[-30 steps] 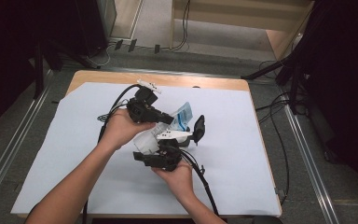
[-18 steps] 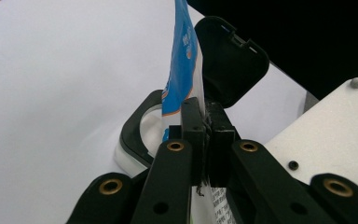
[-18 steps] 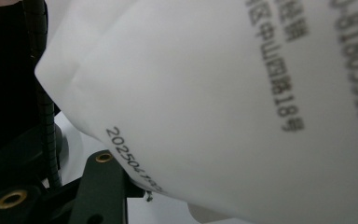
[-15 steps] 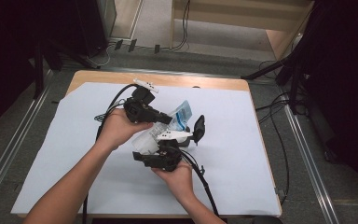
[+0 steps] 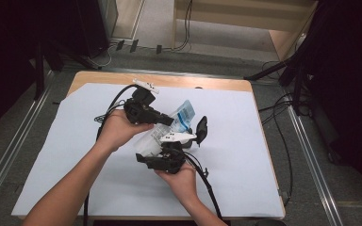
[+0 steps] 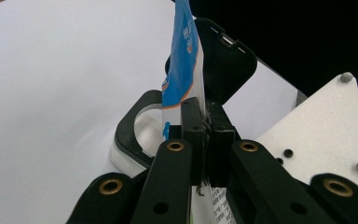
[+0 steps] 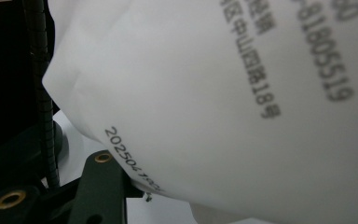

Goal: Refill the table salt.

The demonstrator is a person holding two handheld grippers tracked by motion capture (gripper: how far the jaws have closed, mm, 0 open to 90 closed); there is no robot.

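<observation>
Bare forearms, black hand-held grippers

Both grippers (image 5: 167,121) (image 5: 188,139) are showing black jaws with brass-ringed pivot holes (image 6: 110,186), white three-cornered top plates (image 6: 326,126) with grey studs, and black cables (image 5: 207,183) trailing off.

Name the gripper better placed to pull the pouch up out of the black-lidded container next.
Left. The left gripper is already clamped on the pouch edge above the container, while the right gripper seems to steady the lower part.

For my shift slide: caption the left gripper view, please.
Left gripper clamps the blue-and-white pouch by its edge, above an open black-lidded container.
</observation>
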